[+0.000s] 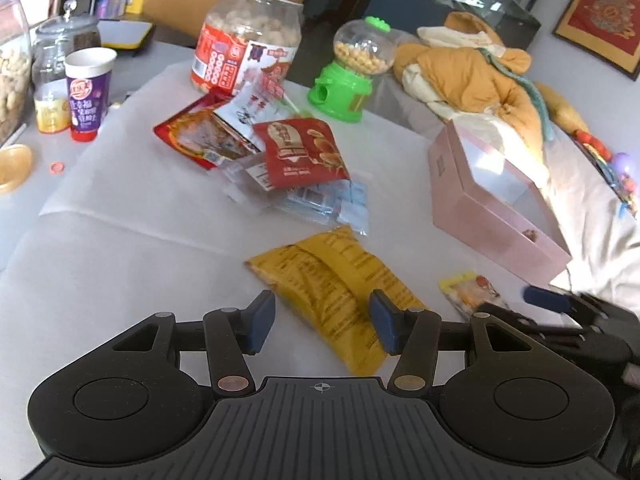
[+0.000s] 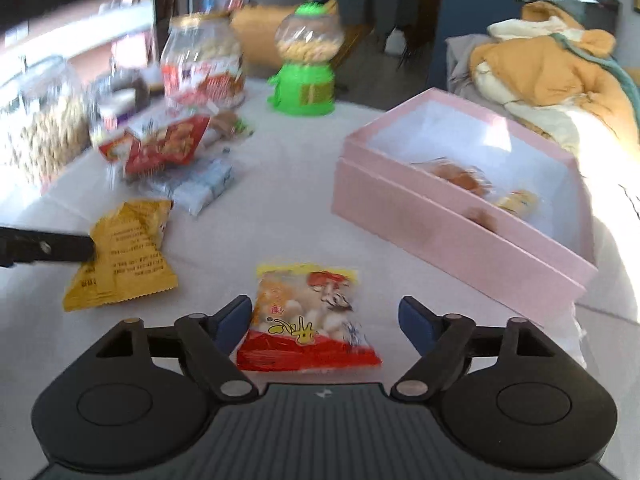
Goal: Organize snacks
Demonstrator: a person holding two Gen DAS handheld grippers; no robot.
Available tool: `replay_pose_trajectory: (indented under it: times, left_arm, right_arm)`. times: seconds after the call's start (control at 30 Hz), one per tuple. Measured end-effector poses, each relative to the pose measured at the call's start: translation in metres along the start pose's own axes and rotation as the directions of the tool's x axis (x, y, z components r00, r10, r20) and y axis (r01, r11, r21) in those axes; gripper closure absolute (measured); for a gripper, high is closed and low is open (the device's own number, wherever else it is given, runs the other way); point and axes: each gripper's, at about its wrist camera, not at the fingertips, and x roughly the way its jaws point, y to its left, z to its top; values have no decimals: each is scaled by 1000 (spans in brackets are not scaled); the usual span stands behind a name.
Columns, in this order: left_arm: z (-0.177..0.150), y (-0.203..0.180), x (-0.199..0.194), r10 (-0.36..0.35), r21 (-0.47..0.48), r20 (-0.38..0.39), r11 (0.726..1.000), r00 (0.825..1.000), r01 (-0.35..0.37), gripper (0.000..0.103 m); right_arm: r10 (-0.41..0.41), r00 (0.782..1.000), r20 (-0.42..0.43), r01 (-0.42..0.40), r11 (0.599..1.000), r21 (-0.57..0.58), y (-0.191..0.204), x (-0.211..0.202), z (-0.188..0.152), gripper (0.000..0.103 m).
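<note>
My left gripper is open, its blue pads on either side of a yellow snack bag lying on the white table; the bag also shows in the right wrist view. My right gripper is open around a small red and yellow snack packet, which also shows in the left wrist view. An open pink box holds a few snacks; it also shows in the left wrist view. A pile of red and clear snack packets lies further back.
A big jar of puffed snacks, a green candy dispenser, a purple cup and glass jars stand at the back. An orange blanket lies behind the box.
</note>
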Motion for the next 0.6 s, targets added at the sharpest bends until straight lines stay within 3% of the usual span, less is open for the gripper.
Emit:
replay_pose_trajectory:
  times: [0.13,0.27,0.43,0.53,0.6]
  left_arm:
    - [8,-20,17,45,33,20,998,999,-45,44]
    - [18,-37,24,77,97,37,992,996,-81,43]
    - [39,-32,-2,117,62,228,989,967,-134,44]
    - [64,-22,12,183,41,219,980,959,-196,44]
    - [83,-11,32,219,-5,167,975,961,-221,44]
  right_arm:
    - [-39,997,72,37,999,34,-11,-9,-19,16]
    - [-40,997,67,37,998,45,-13,-7,-32,14]
    - [-30,994,104,22,997,74,-16,-12,-35,14]
    - [-32,993,115,26,998,59,-12,-13,-36,14]
    - [-35,992,120,29,998,49,-10,-15,-37,14]
